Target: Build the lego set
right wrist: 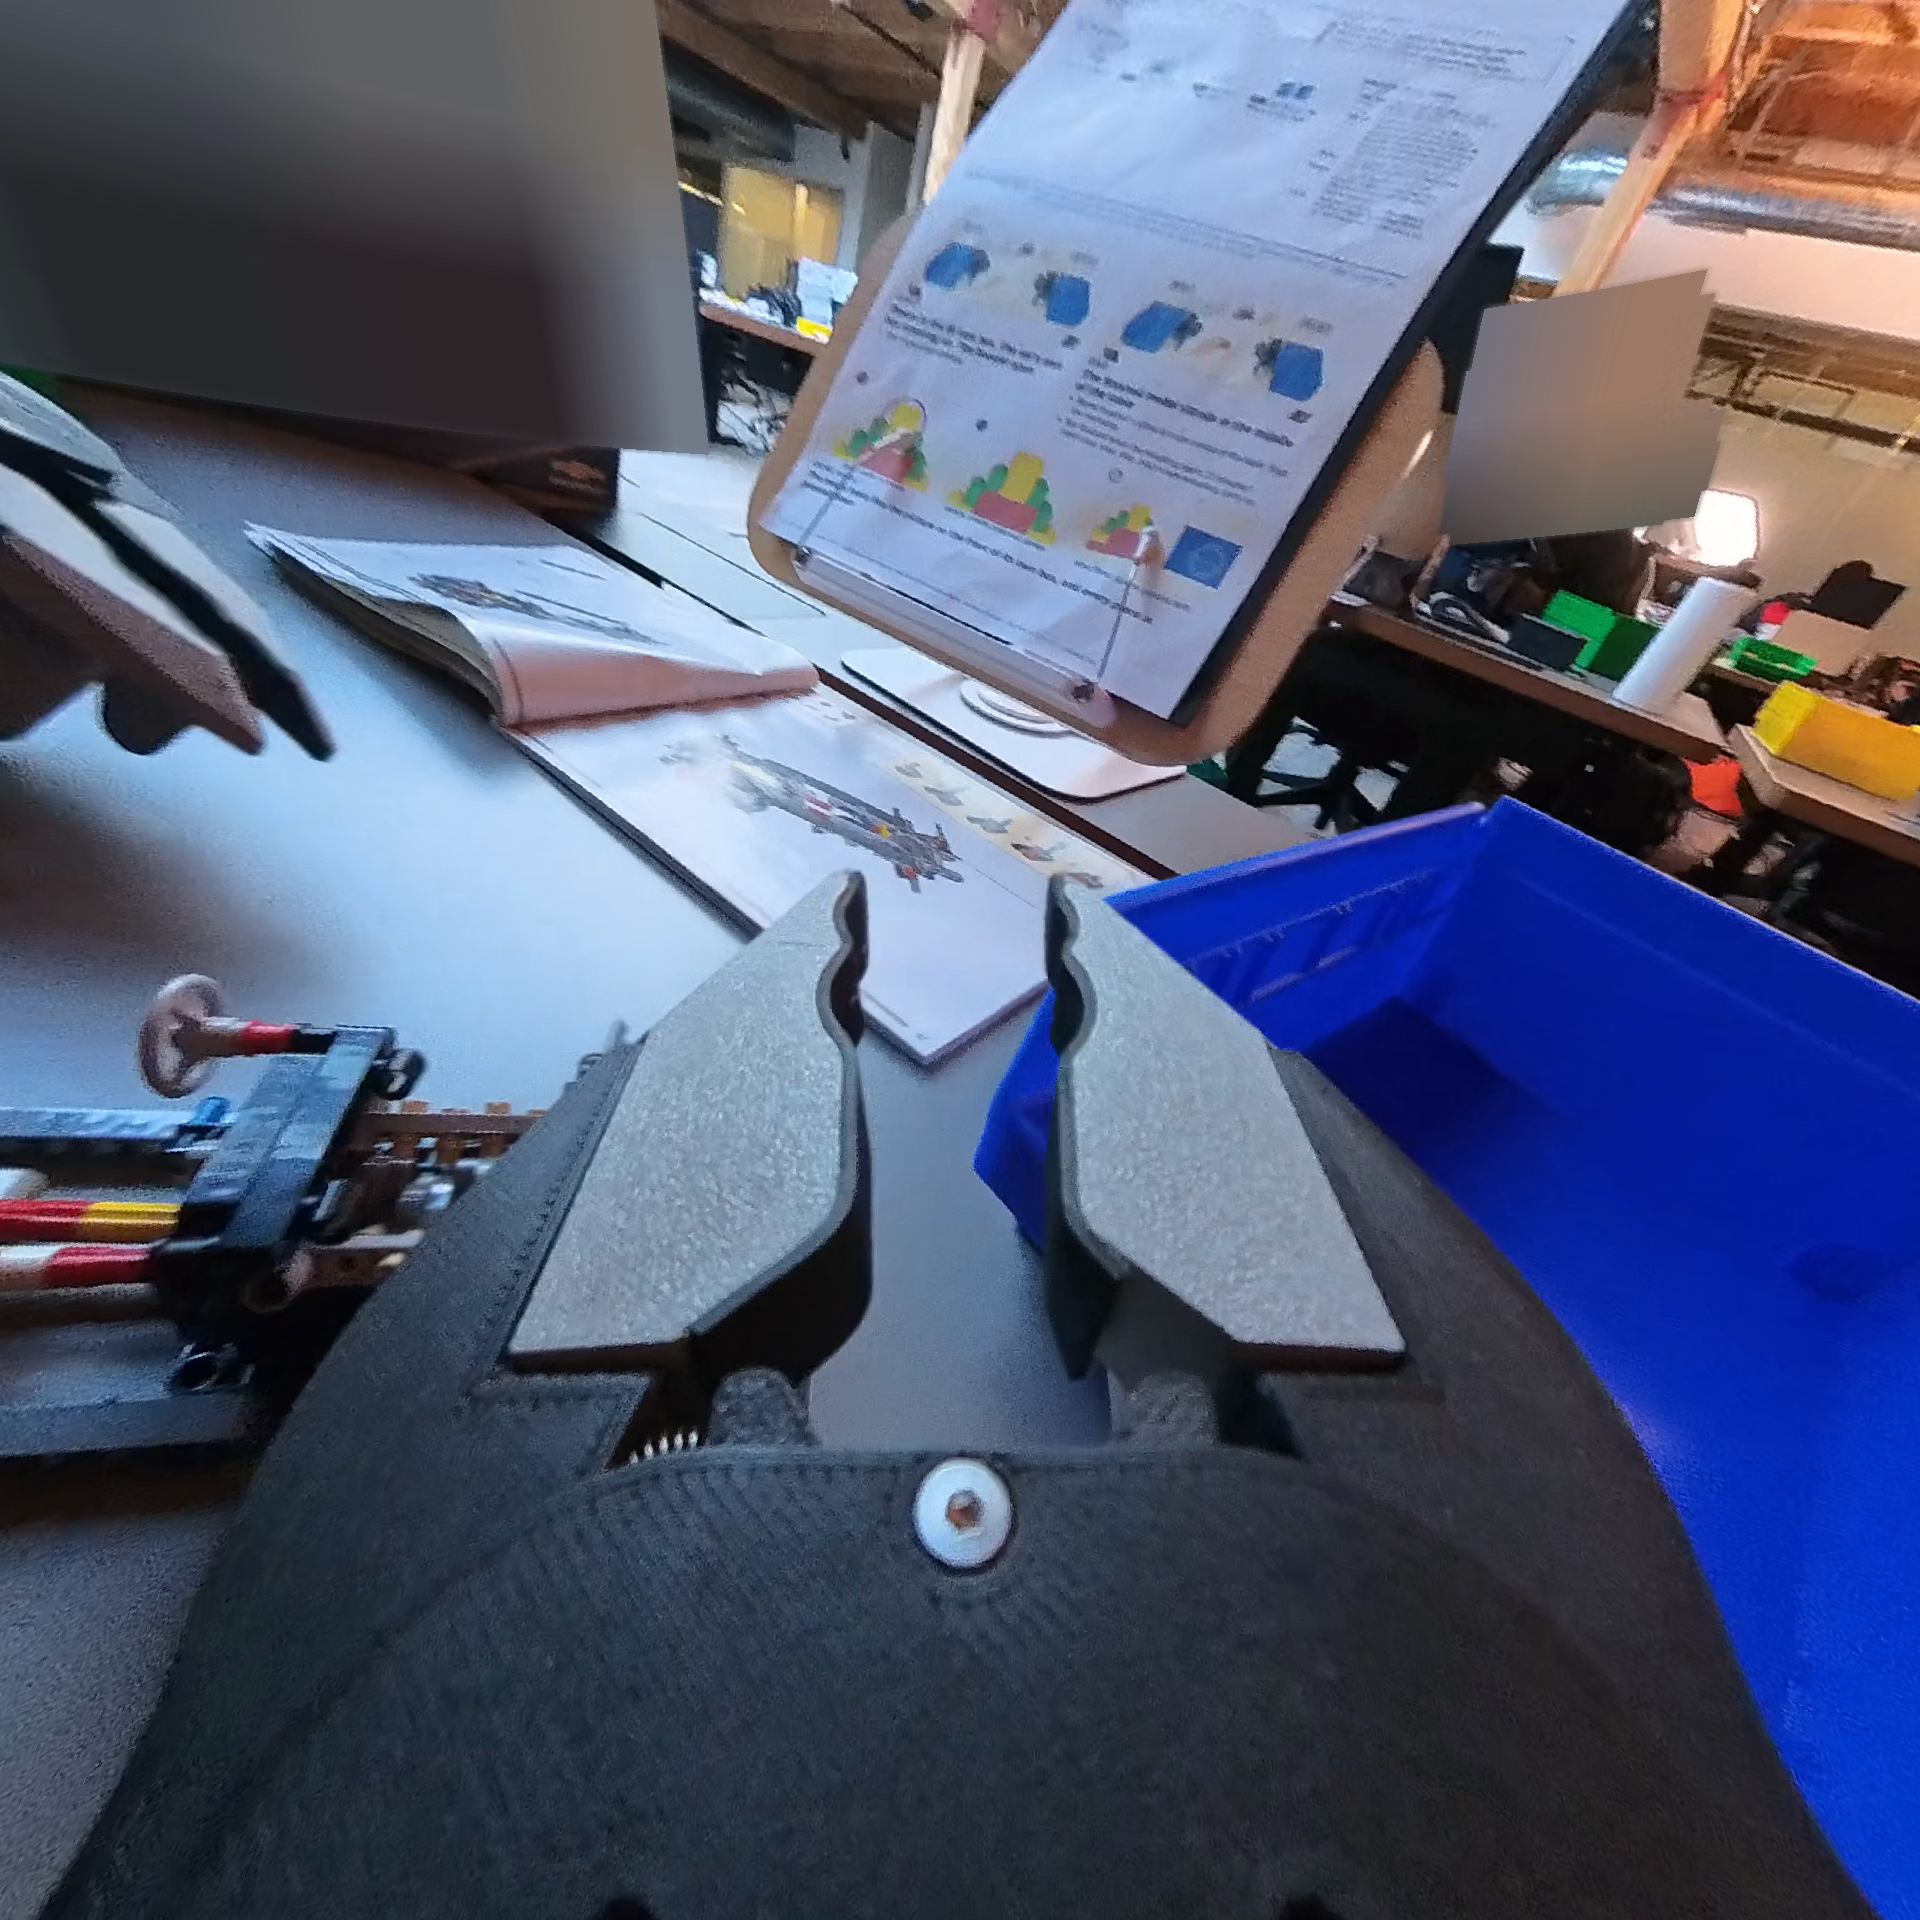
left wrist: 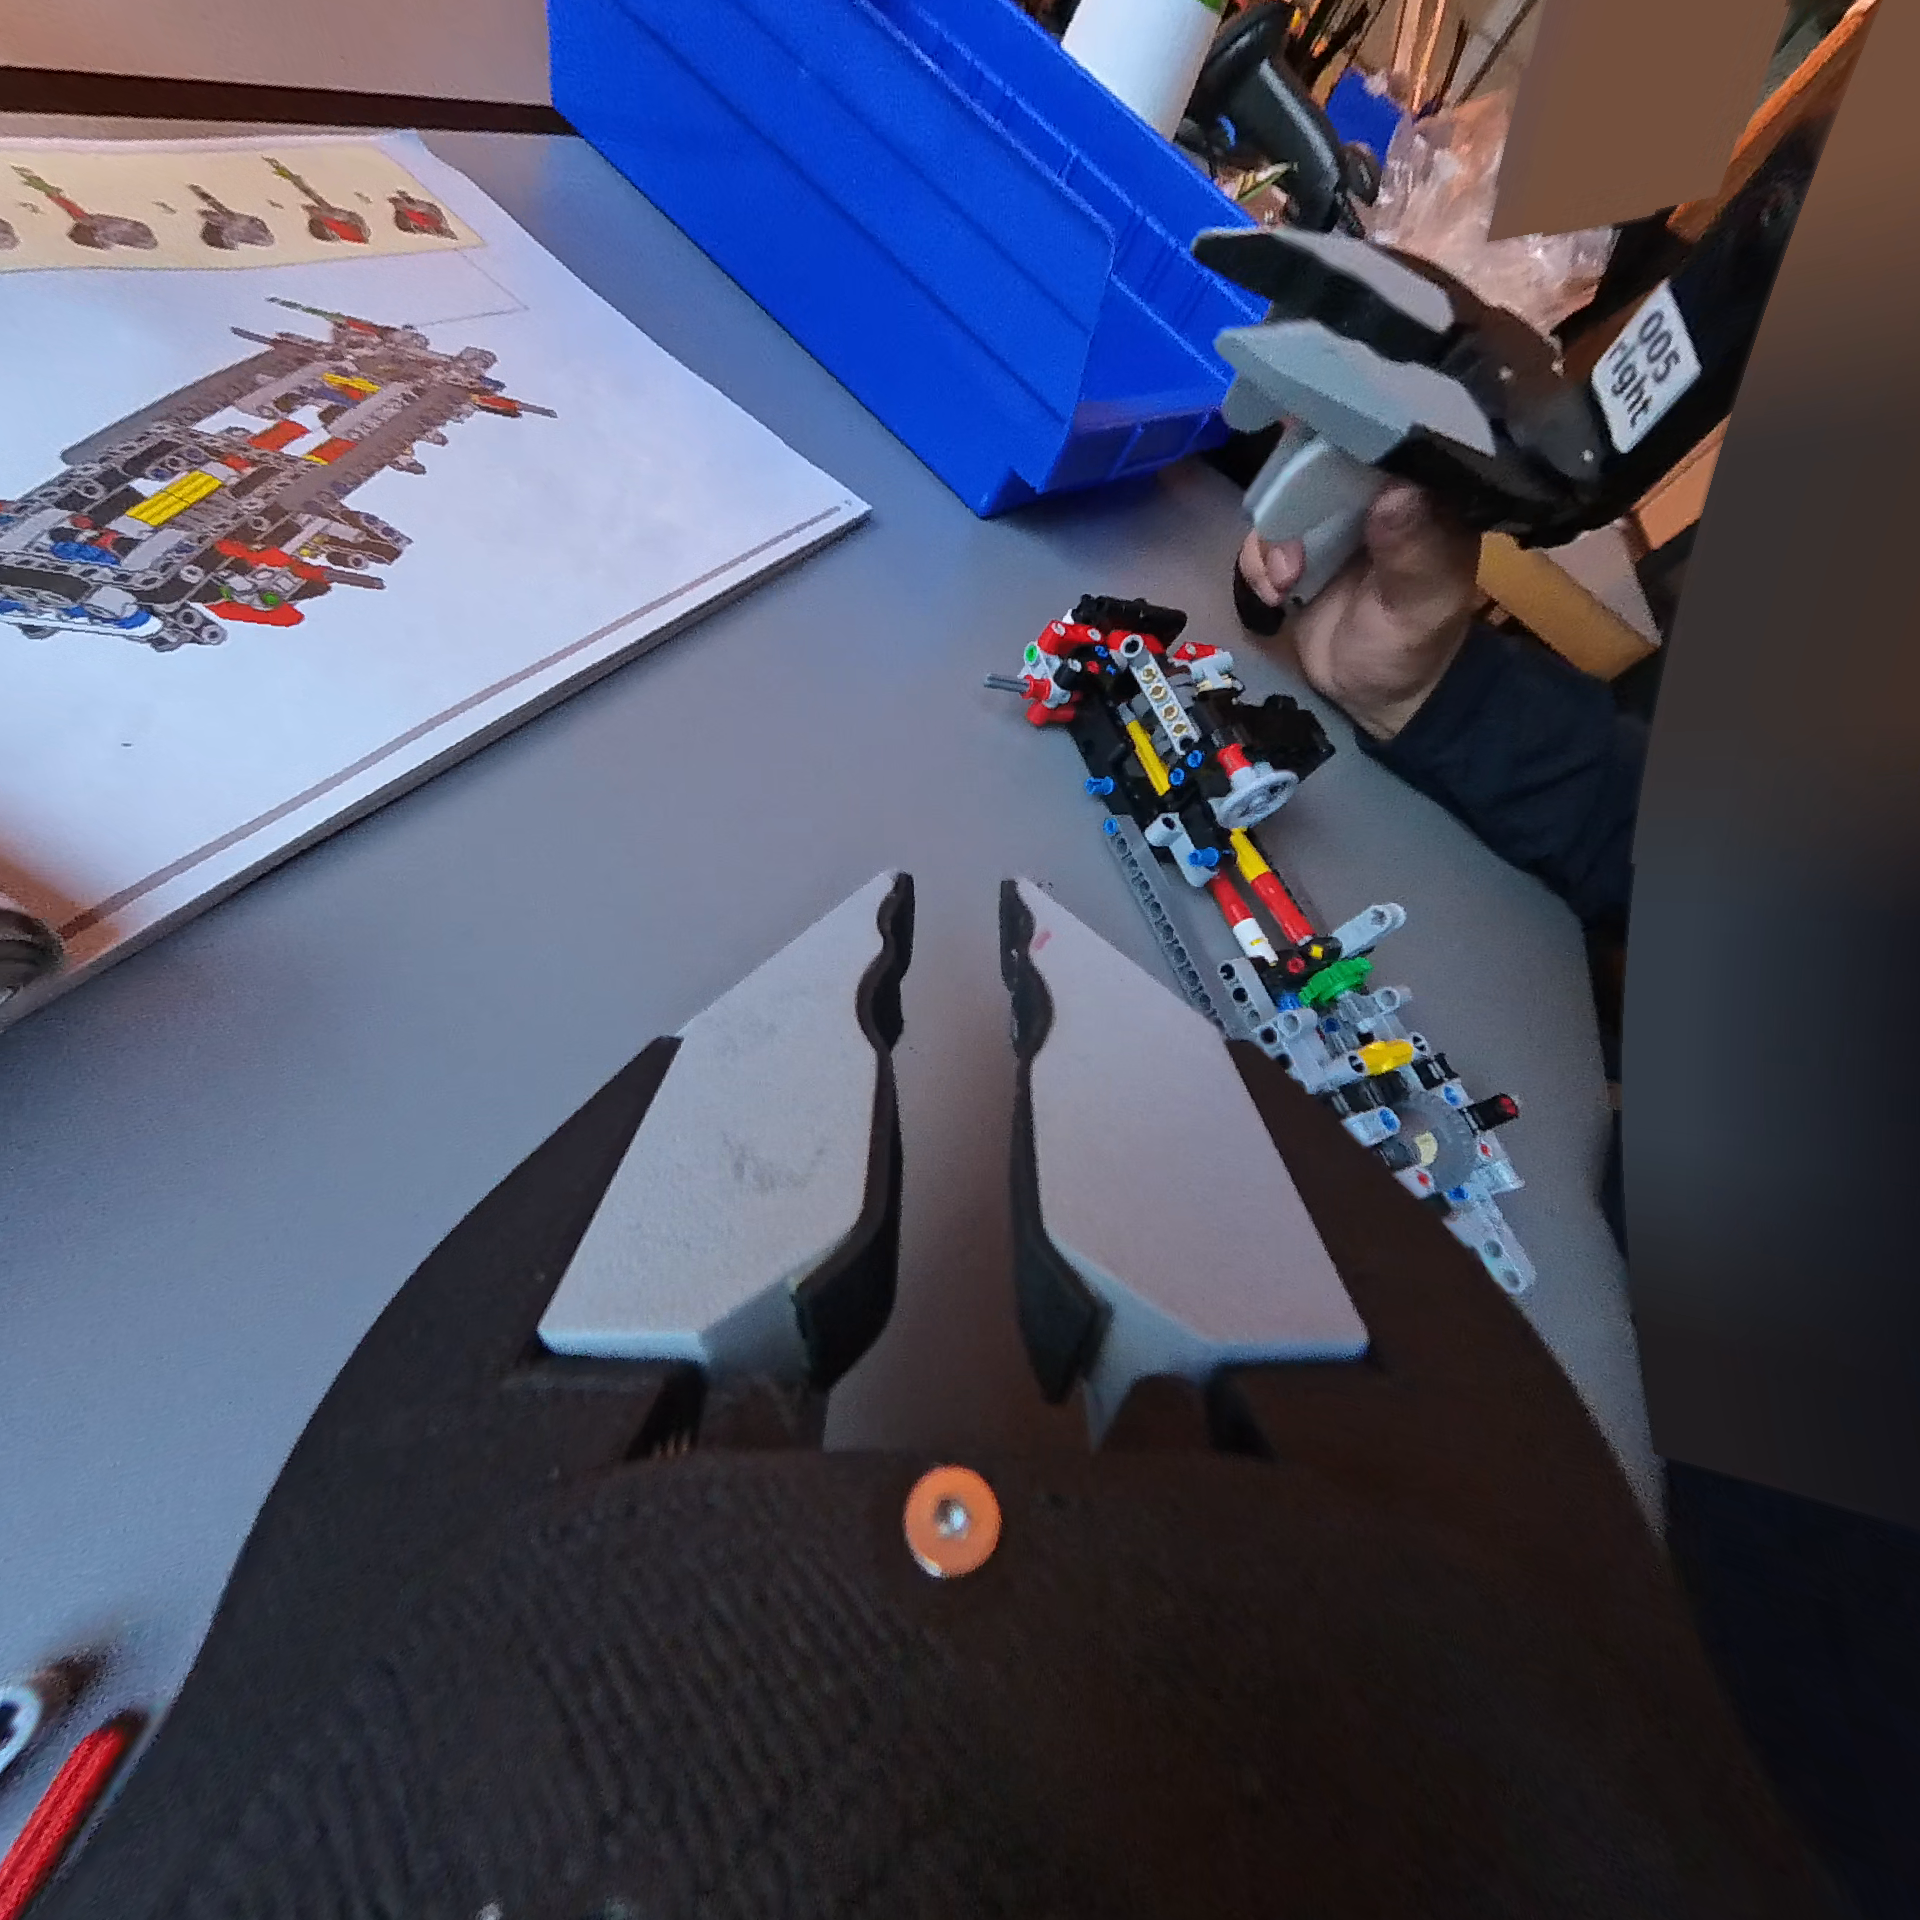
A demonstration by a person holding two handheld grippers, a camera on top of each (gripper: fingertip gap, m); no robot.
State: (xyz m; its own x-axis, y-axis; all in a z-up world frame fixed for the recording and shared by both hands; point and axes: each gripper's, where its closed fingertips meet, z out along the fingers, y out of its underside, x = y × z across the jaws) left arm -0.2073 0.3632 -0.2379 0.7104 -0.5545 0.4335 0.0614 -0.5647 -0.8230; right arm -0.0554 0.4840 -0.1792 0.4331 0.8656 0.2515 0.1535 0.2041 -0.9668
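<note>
Brick chassis: long axis 11 to 5 o'clock, on table. Left gripper and right gripper: jaws apart, bare. White sticker on right gripper.

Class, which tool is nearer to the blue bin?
Right. The right tool hangs beside the blue bin, at its near corner; the left tool hangs farther off, over bare table.

Shared workshop or maker space, open-plan. Grey worktable at centre with blue parts bin at 3 o'clock, open building-instruction booklet at 10 o'clock, sheet on a wooden stand at 12. Further benches at 2 o'clock with green and yellow bins, paper-towel roll; exposed ceiling ducts above.
</note>
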